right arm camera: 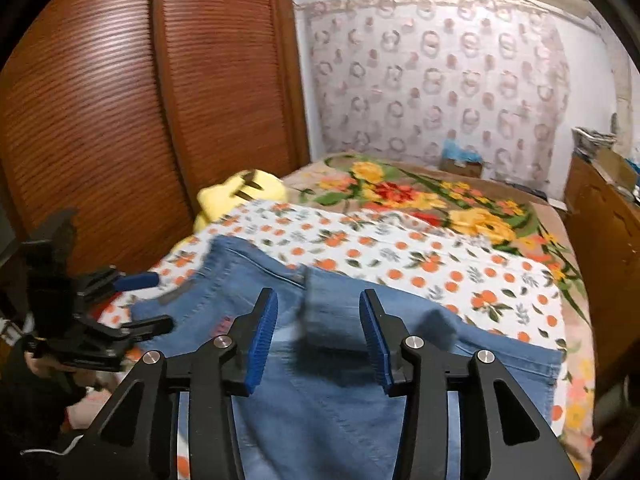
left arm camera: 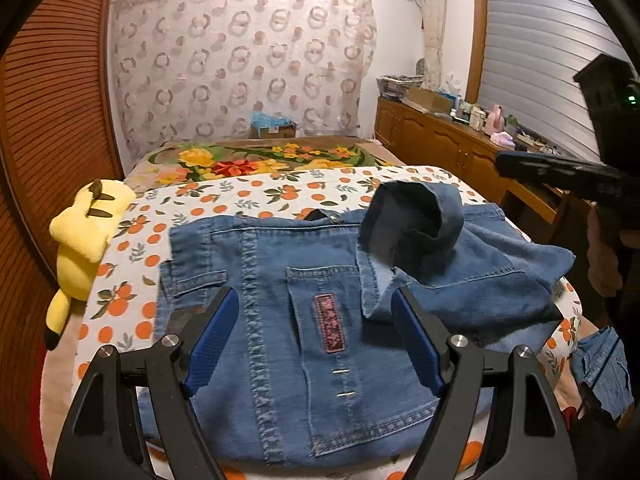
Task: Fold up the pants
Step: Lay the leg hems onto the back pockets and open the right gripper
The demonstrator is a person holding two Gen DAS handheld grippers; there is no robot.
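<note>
Blue denim pants (left arm camera: 280, 280) lie on the bed's orange-print sheet (left arm camera: 256, 192), waistband and back pocket toward me, one leg end folded over and curled up (left arm camera: 412, 228) on the right. My left gripper (left arm camera: 316, 300) hovers open just above the seat, holding nothing. My right gripper (right arm camera: 318, 300) is open and empty above the pants (right arm camera: 340, 380), with the curled leg cuff (right arm camera: 332, 300) lying between its fingers' line of sight. The right gripper shows in the left wrist view (left arm camera: 560, 172); the left one shows in the right wrist view (right arm camera: 132, 304).
A yellow plush toy (left arm camera: 80, 240) lies at the bed's left edge by the brown louvred wardrobe (right arm camera: 120, 120). A floral blanket (left arm camera: 260, 160) covers the far bed. A wooden dresser (left arm camera: 440, 136) with clutter stands right. Another denim piece (left arm camera: 604, 368) hangs off the bed's right edge.
</note>
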